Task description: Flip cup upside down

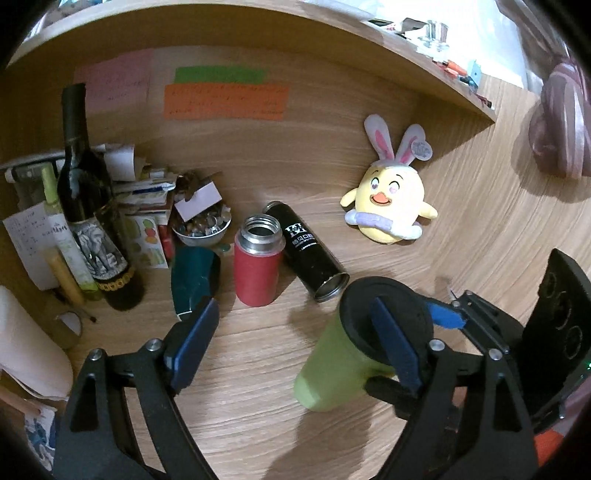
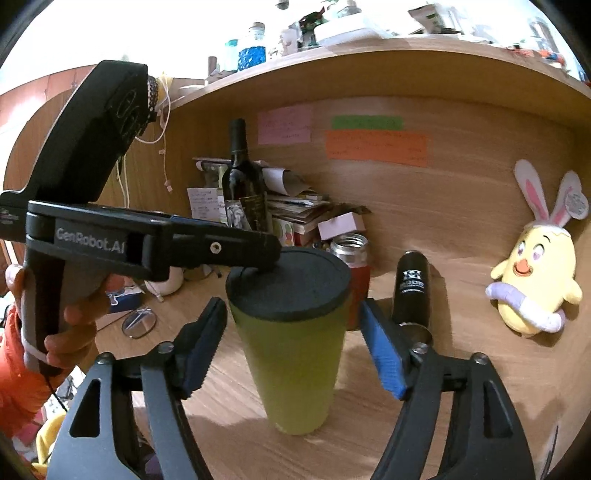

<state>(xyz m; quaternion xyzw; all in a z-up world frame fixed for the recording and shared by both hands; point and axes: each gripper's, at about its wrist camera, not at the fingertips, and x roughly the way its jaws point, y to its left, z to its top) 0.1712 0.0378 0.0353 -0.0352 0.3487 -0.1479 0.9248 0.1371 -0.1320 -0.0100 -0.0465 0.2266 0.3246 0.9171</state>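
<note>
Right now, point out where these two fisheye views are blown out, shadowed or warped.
Right wrist view: the shelf top is overexposed to white, and the desk back panel bows strongly. Left wrist view: dimmer and warmer, the shelf edge curves into an arc, corners vignette black, and the green cup and left gripper cast soft shadows on the desk.

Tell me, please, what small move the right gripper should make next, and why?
Probably close the right gripper on the green cup. Its open fingers already sit on either side of the cup's body without touching, while the left gripper only rests a finger on the black lid, so nothing grips the cup yet.
</note>
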